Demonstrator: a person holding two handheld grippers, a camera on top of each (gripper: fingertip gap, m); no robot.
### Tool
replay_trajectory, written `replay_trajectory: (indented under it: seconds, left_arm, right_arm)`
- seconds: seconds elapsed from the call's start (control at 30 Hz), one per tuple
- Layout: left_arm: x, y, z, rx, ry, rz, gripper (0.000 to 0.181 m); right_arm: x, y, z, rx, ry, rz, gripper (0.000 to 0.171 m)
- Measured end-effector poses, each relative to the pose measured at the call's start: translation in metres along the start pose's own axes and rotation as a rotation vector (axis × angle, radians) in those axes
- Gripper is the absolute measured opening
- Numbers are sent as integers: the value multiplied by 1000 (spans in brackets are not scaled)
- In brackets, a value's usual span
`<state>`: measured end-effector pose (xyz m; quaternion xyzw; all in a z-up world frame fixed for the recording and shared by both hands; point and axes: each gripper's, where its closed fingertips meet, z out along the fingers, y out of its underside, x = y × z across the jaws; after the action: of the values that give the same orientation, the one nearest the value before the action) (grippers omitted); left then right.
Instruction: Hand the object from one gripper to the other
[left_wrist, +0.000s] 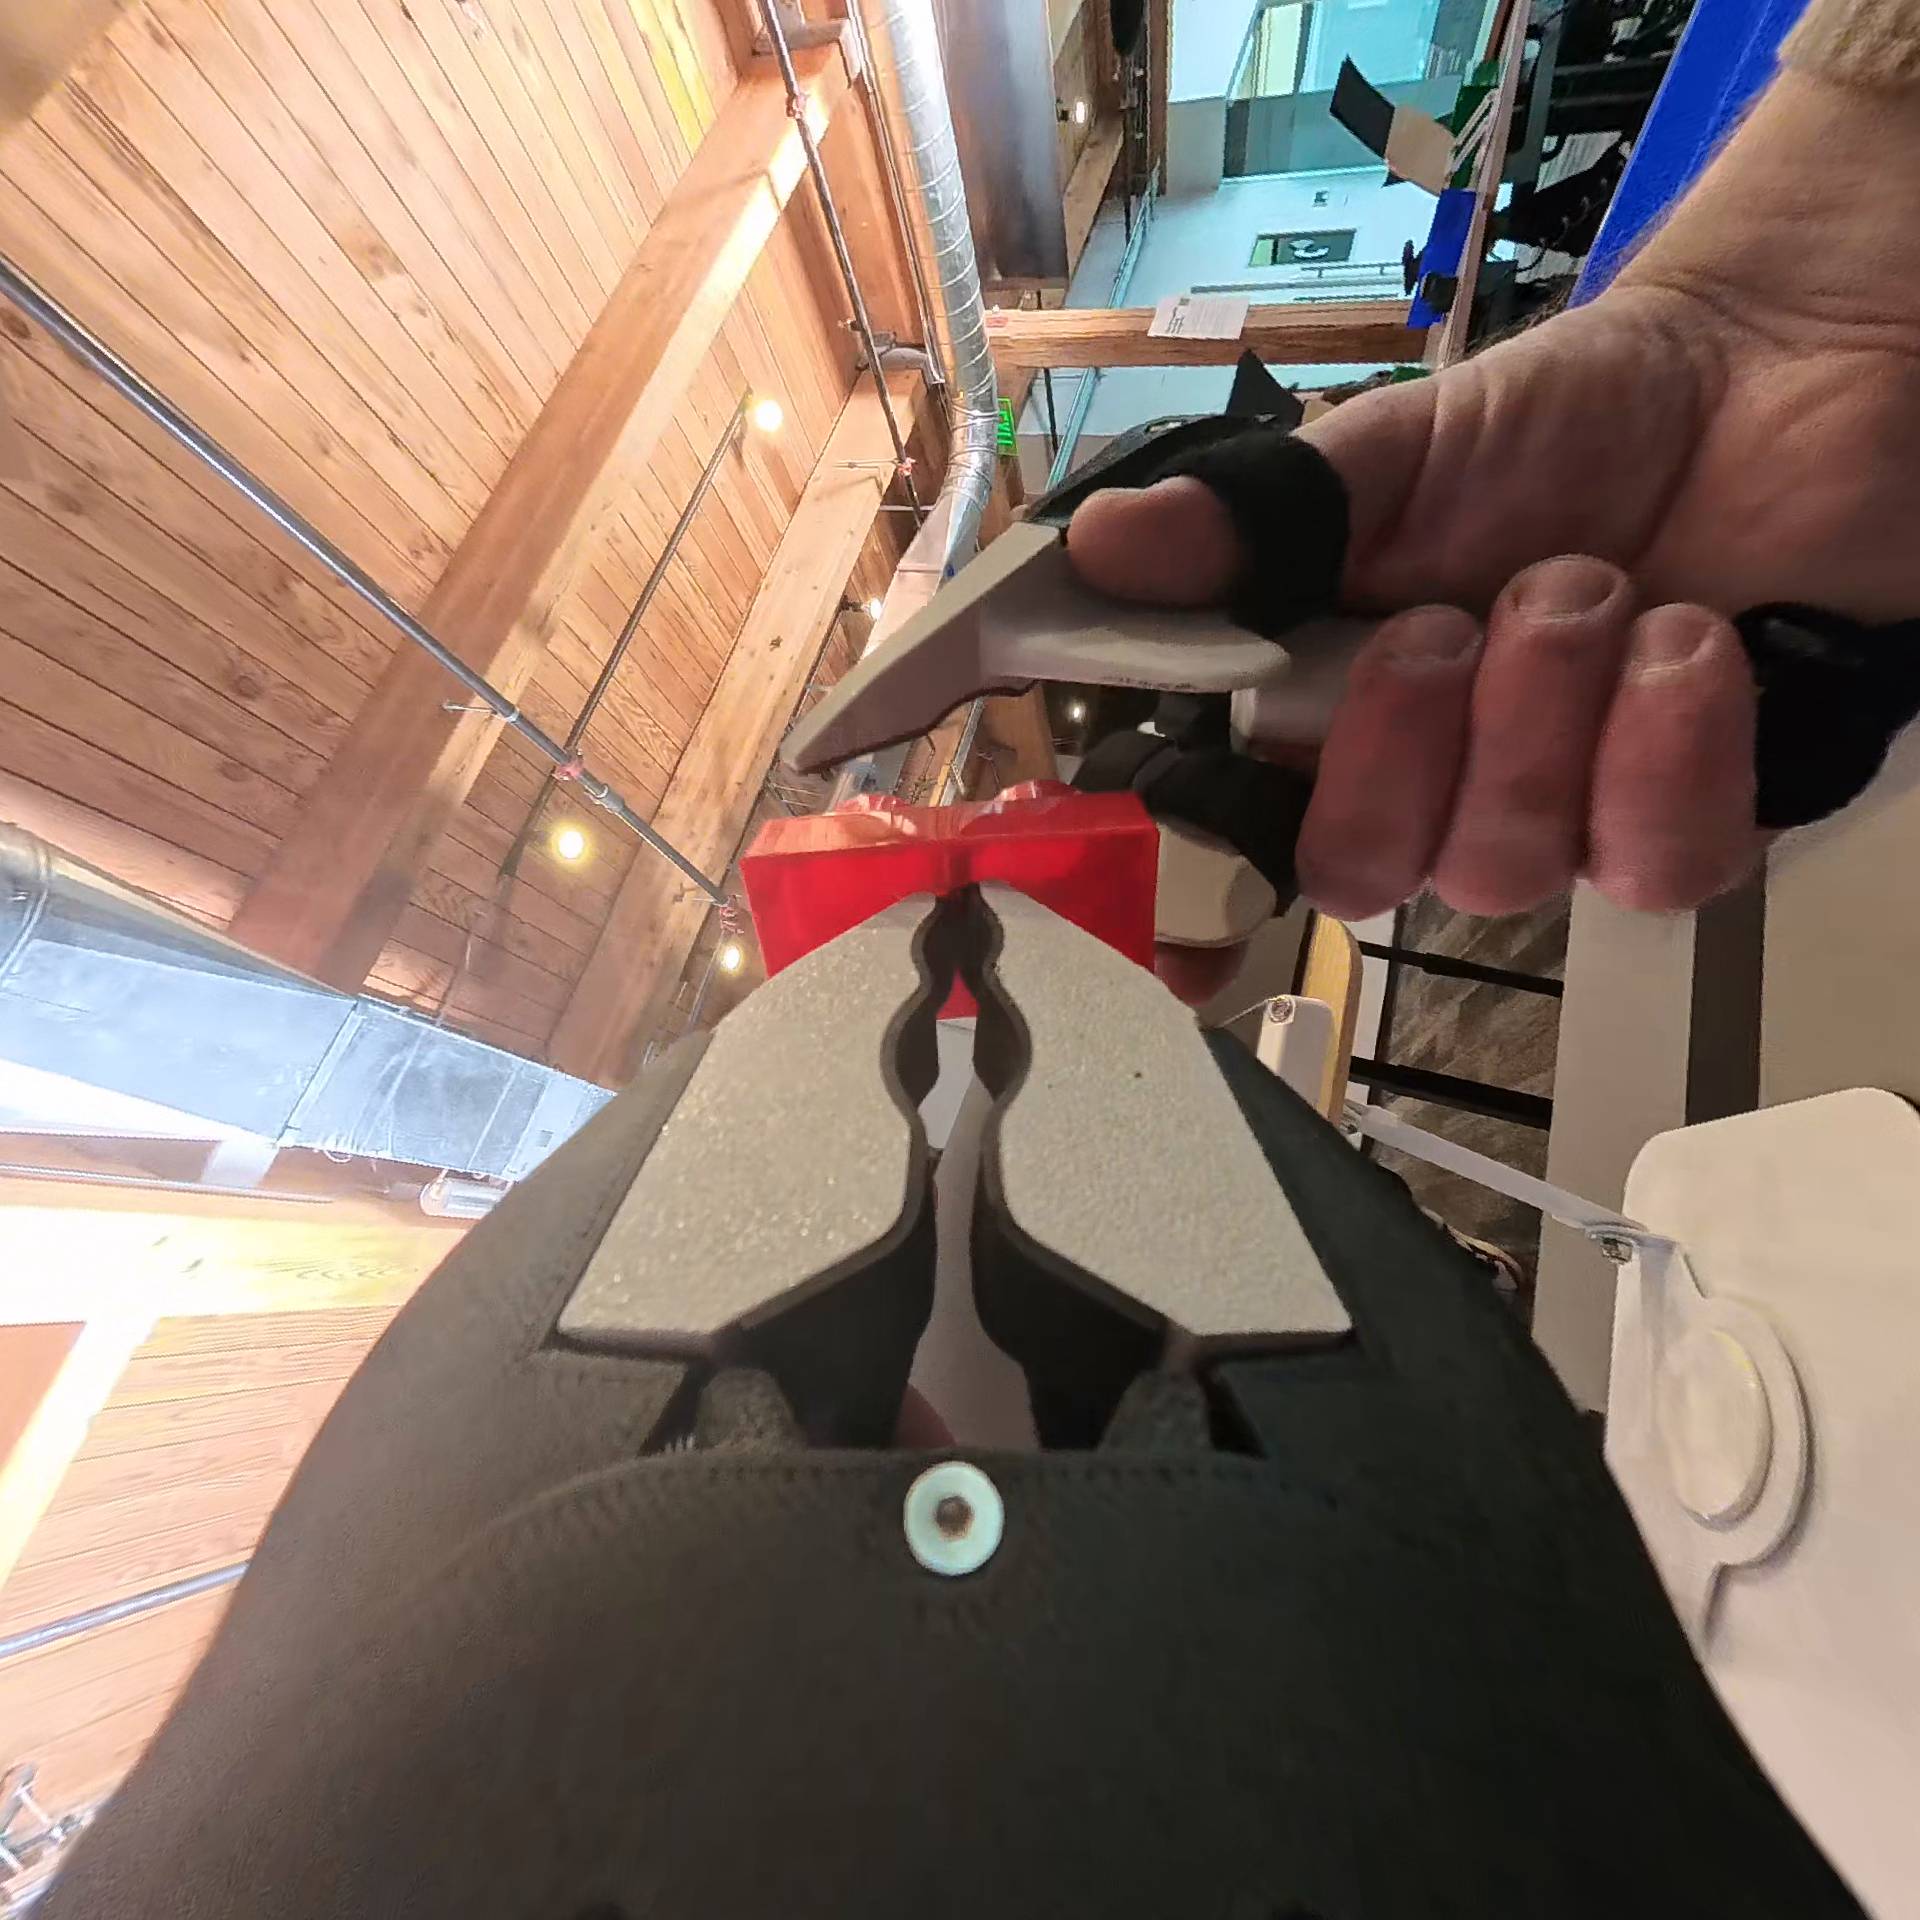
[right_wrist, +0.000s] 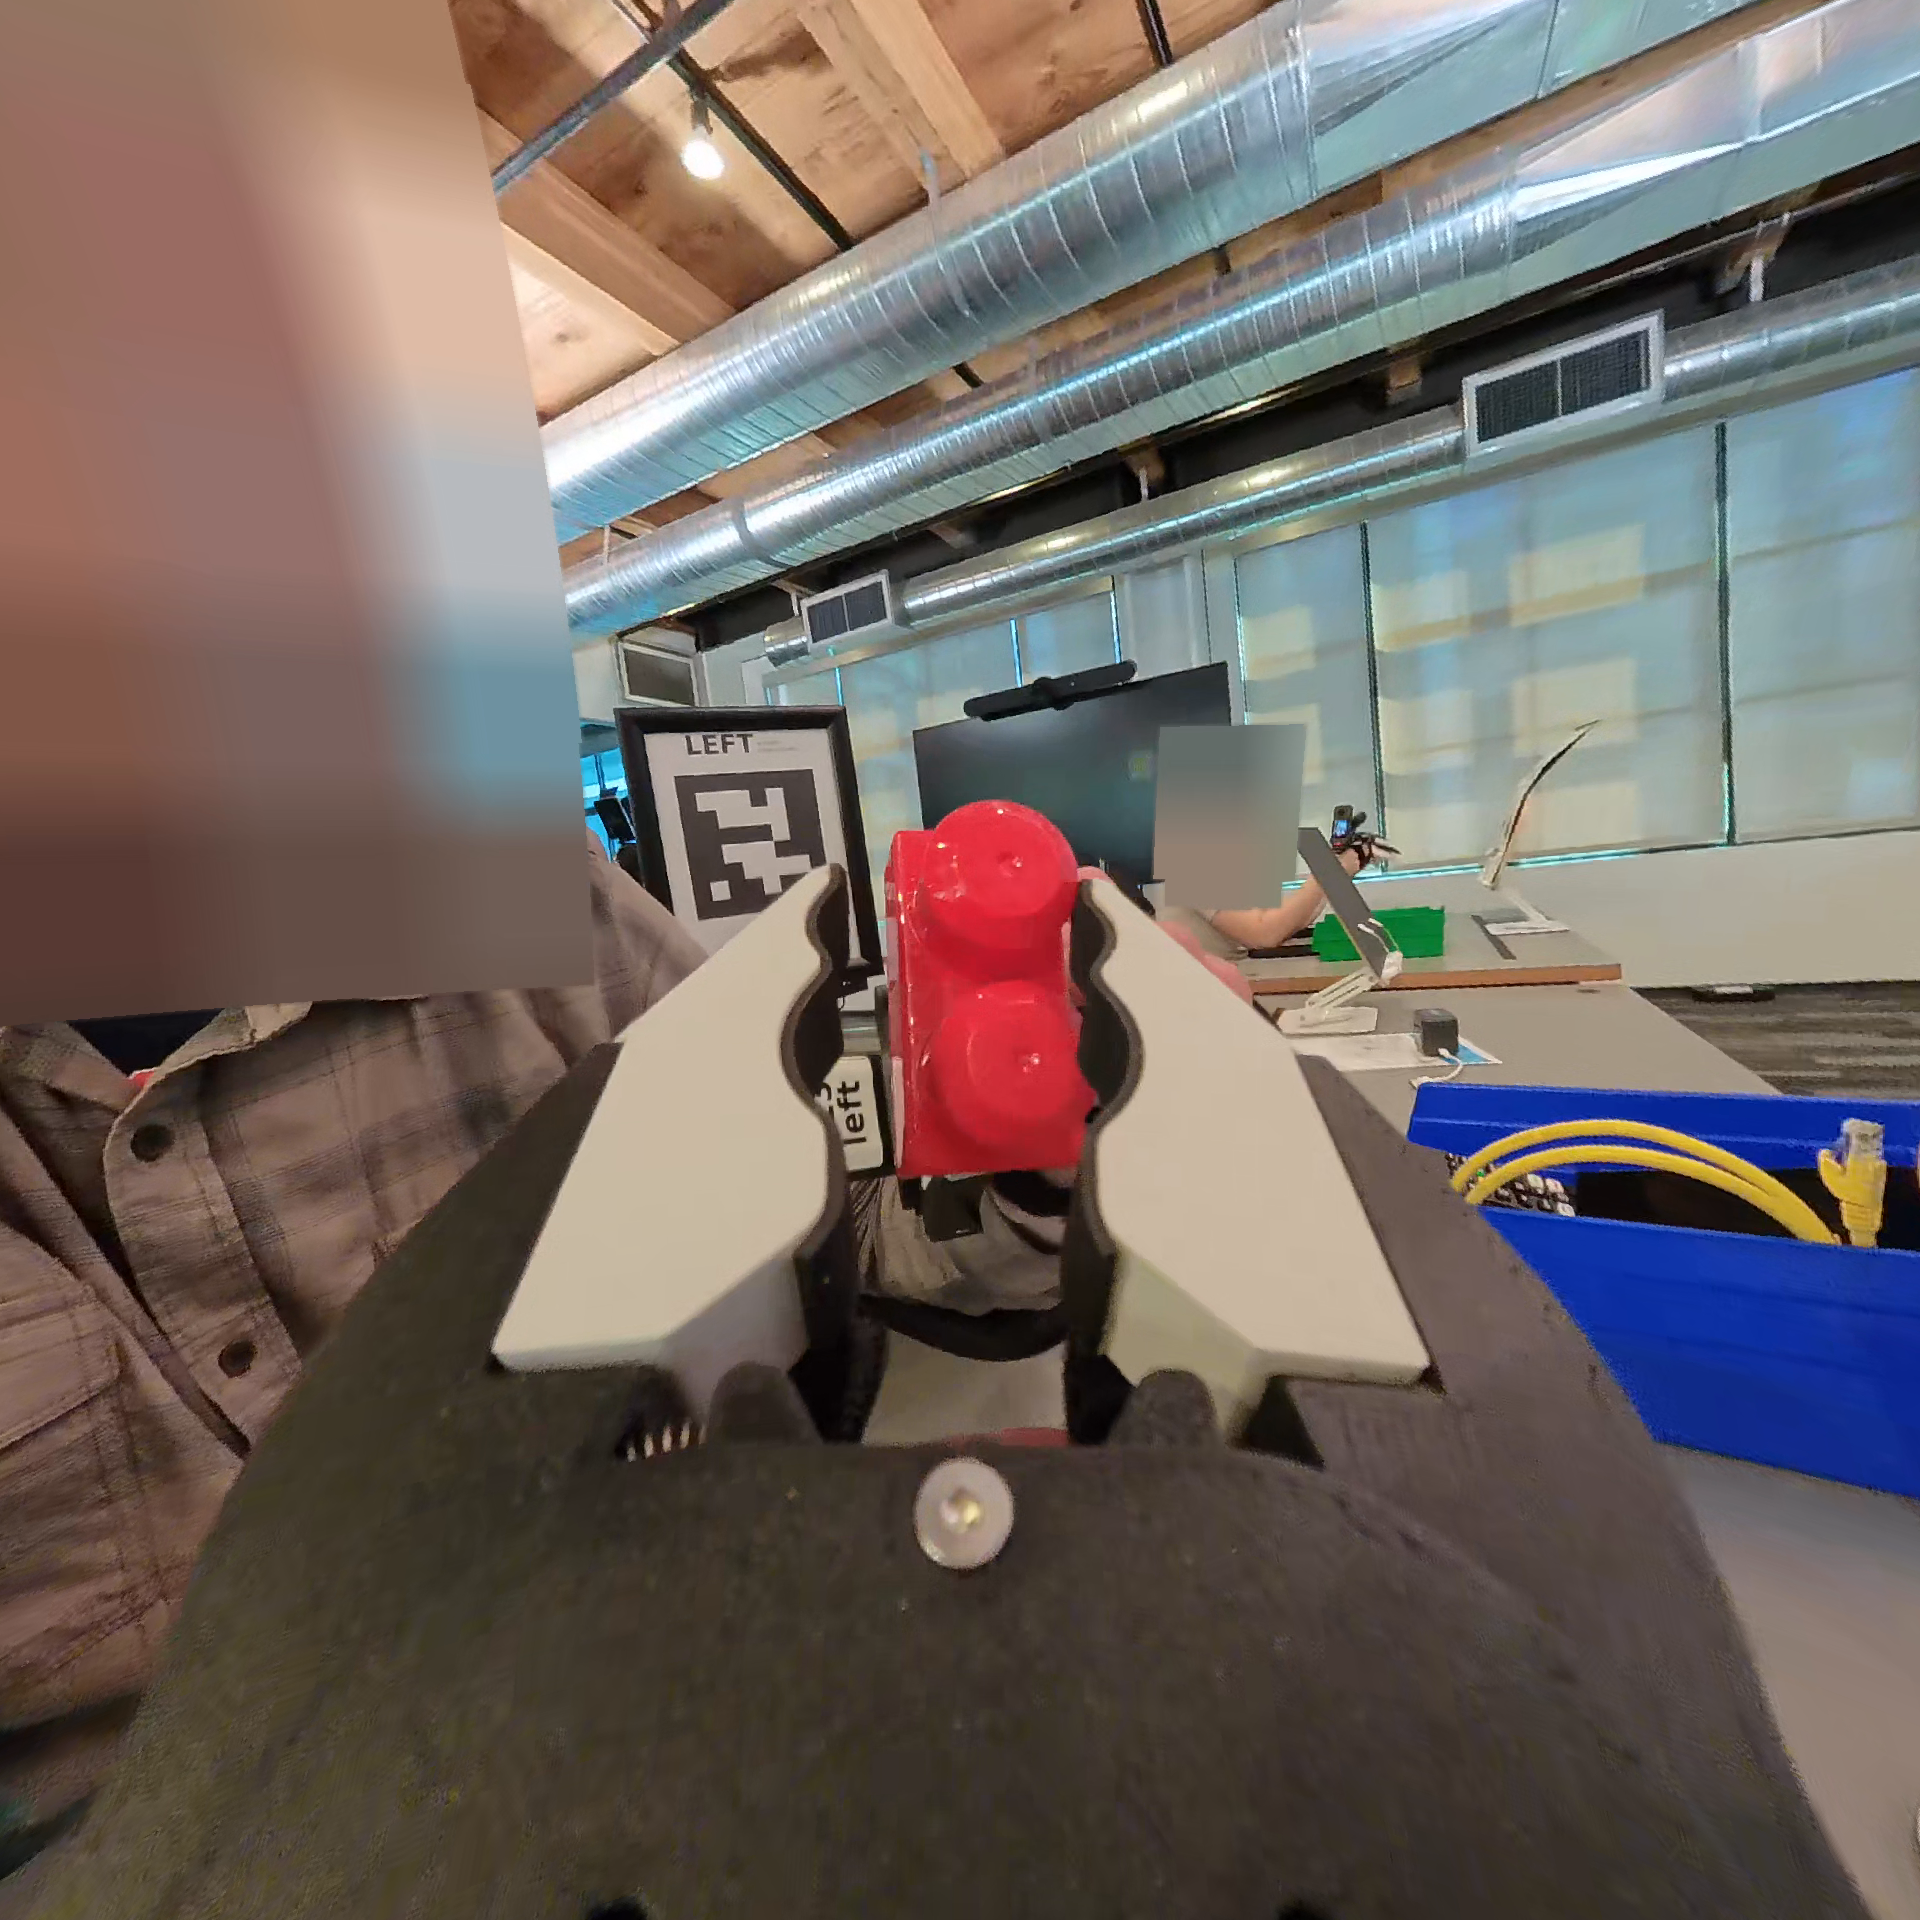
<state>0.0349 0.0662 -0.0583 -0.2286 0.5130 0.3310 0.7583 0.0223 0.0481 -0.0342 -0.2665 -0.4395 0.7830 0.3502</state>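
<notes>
Left wrist view: the left gripper (left_wrist: 961, 904) is clamped on the red toy brick (left_wrist: 948, 873), held in mid-air. The right gripper (right_wrist: 961, 935) stands spread around the brick, not yet closed, so the handover looks roughly half done.

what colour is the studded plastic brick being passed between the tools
Glossy red, two round studs; the studded plastic brick shows best in the right wrist view.

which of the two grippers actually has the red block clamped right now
The left gripper: its fingertips are pinched shut on the red block. The right gripper is open, one finger on either side of the block.
</notes>
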Motion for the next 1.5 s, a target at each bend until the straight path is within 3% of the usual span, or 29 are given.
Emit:
replay_trajectory:
  seconds: [0.13, 0.6, 0.7, 0.87, 0.97, 1.1, 1.27, 1.5]
  left_arm:
    - [0, -3, -1, 7, -3, 3, 0]
    - [0, 1, 1, -8, 0, -54, 3]
    - [2, 0, 0, 12, 38, -101, 16]
    - [-16, -5, -5, 83, 35, -339, 39]
    - [-29, 3, -3, 79, 48, -570, 48]
    - [-28, 14, 4, 62, 181, -975, 63]
    - [-10, 0, 5, 115, 406, -1272, 66]
    - [-2, -7, 6, 137, 441, -1341, 48]
  right_arm:
    - [1, -3, -1, 31, -6, 6, 30]
    - [4, -5, 0, 50, 35, -73, 26]
    - [5, -7, 0, 50, 54, -106, 26]
    - [10, -21, -15, 94, 124, -159, 26]
    - [8, -22, -18, 40, 154, -213, 26]
    - [6, -11, -17, -102, 200, -322, 26]
    - [5, -9, -16, -150, 220, -385, 26]
    - [5, 0, -10, -205, 216, -414, 26]
